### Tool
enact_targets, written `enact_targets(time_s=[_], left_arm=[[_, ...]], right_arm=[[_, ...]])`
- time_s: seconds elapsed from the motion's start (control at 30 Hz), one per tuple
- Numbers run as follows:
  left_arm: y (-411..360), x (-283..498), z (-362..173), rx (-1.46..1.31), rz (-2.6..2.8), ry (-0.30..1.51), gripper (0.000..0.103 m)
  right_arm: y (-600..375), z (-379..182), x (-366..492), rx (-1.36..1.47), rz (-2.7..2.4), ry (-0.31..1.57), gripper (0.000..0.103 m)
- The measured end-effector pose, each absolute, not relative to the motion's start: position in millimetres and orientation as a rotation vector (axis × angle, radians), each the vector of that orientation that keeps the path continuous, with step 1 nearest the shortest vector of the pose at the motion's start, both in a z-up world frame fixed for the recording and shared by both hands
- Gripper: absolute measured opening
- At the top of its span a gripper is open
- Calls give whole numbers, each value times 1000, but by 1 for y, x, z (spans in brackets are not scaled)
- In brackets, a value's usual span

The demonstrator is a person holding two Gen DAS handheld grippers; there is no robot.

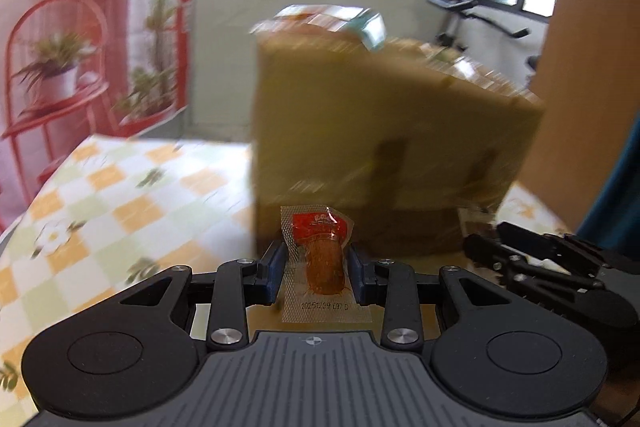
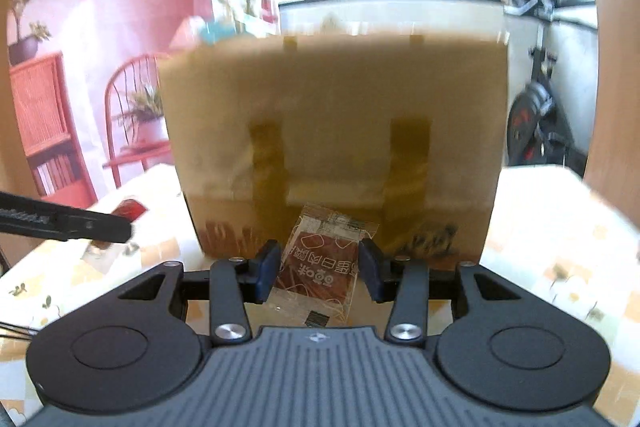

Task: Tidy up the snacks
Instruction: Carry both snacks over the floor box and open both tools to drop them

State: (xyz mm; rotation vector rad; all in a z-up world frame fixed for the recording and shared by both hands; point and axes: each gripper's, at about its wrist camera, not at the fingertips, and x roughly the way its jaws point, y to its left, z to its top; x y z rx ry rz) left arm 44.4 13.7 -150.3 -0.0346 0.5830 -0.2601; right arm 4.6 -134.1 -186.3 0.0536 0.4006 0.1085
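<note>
My left gripper [image 1: 316, 269] is shut on a small clear packet with a red label and an orange-brown snack [image 1: 322, 263], held upright above the table. My right gripper [image 2: 318, 269] is shut on a flat clear packet with a brown printed panel [image 2: 320, 267]. Straight ahead of both stands a tall brown paper bag [image 1: 380, 131] [image 2: 336, 131], blurred by motion, with snack packets [image 1: 340, 21] poking out of its top. The right gripper [image 1: 540, 259] shows at the lower right of the left wrist view. At the left edge of the right wrist view the left gripper's fingers [image 2: 68, 223] reach in.
The bag stands on a table with a checked yellow, green and white cloth [image 1: 120, 195] [image 2: 560, 227]. A red plant stand [image 1: 52, 75] and pink wall lie to the left. Windows and an exercise bike [image 2: 536, 123] are behind the bag.
</note>
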Motion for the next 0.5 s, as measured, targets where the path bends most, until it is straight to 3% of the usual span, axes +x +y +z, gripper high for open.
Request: enact_targets(time_s=[0.5], left_arm=[[-40,85,-61,-38,-430,393,36]], right_arm=[[-164,-92,18,-16,134,161,46]])
